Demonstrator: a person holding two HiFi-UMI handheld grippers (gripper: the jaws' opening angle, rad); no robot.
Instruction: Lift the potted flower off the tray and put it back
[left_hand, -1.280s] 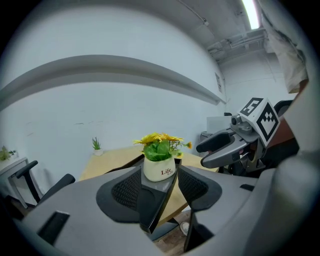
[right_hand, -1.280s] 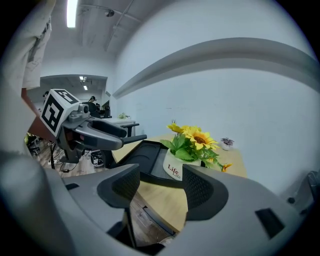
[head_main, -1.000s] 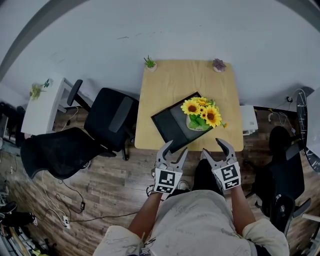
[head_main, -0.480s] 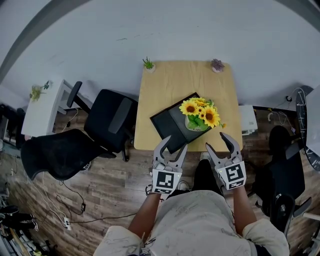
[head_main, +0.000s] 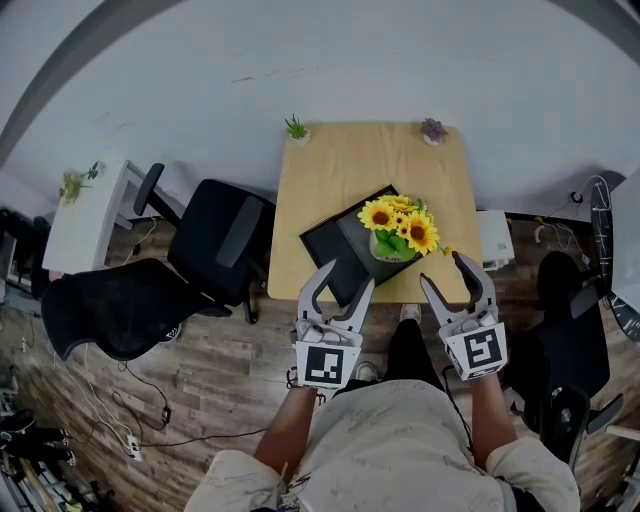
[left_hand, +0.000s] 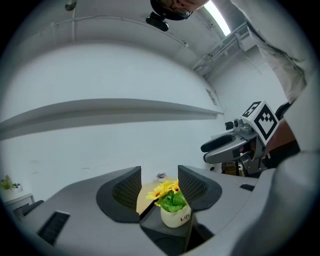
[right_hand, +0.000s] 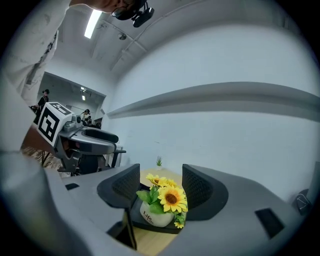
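Observation:
The potted flower (head_main: 398, 229), yellow sunflowers in a small white pot, stands on the black tray (head_main: 348, 248) lying askew near the front edge of the wooden table (head_main: 370, 165). My left gripper (head_main: 342, 282) is open at the table's front edge, short of the tray's near corner. My right gripper (head_main: 446, 274) is open too, just right of and below the pot. Both are apart from the pot. In the left gripper view the potted flower (left_hand: 172, 204) shows far off between the open left gripper's (left_hand: 159, 187) jaws; in the right gripper view the potted flower (right_hand: 162, 205) sits likewise beyond the right gripper (right_hand: 160, 186).
Two tiny plants stand at the table's far corners, a green one (head_main: 297, 127) and a purple one (head_main: 434, 130). A black office chair (head_main: 220, 238) is left of the table, another dark chair (head_main: 115, 305) nearer left. A white side table (head_main: 85, 212) is farther left. A white unit (head_main: 495, 238) stands right.
Both grippers have risen slightly toward the table's front edge and spread apart, the left drifting left and the right drifting right. The pot and tray have not moved.

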